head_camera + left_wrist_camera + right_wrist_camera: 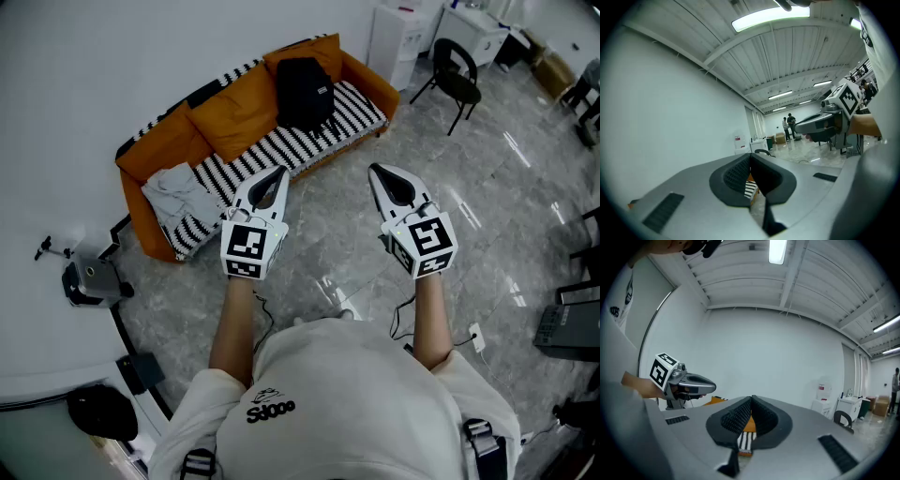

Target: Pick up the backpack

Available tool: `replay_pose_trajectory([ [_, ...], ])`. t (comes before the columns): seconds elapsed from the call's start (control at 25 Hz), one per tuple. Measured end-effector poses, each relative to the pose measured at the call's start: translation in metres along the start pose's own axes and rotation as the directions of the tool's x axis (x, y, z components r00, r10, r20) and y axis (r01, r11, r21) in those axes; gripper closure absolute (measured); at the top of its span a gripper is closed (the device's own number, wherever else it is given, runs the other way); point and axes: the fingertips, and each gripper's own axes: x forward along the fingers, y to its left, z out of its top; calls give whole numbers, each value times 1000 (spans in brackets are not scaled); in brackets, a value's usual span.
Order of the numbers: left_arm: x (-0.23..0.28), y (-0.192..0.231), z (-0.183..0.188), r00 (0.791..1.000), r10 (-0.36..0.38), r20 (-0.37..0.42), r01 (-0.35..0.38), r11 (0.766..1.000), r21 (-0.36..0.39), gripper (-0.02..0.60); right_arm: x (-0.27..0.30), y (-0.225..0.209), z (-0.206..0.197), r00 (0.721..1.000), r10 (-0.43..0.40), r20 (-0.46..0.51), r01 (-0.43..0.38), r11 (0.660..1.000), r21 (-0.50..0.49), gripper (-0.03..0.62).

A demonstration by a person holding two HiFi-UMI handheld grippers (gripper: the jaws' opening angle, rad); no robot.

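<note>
A black backpack (304, 91) stands upright on the orange sofa (246, 117), leaning against its back cushions toward the right end. My left gripper (277, 174) is held level over the floor in front of the sofa, its jaws shut with nothing between them. My right gripper (379, 172) hovers beside it to the right, also shut and empty. Both are well short of the backpack. In the left gripper view the closed tips (751, 157) hide most of the sofa. In the right gripper view a strip of striped seat (745, 440) shows below the closed tips (751, 400).
A grey cloth (180, 194) lies at the sofa's left end. A black chair (455, 77) stands right of the sofa, near a water dispenser (397, 36). A small device (89, 278) sits on the marble floor at left. Two people (789, 125) stand far off across the room.
</note>
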Motion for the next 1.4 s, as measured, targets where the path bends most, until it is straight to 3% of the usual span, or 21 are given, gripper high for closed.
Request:
replay_pose_trajectory([
  [0.52, 21, -31, 8, 1000, 18, -12, -18, 1000, -7, 561, -19, -41, -7, 999, -22, 37, 21, 999, 27, 562],
  [1.0, 53, -83, 0, 997, 65, -46, -67, 997, -45, 561, -45, -90, -38, 993, 109, 49, -114, 986, 120, 562],
  [1.4, 105, -46, -23, 997, 53, -61, -55, 998, -30, 561, 15, -110, -55, 993, 114, 24, -116, 988, 98, 562],
])
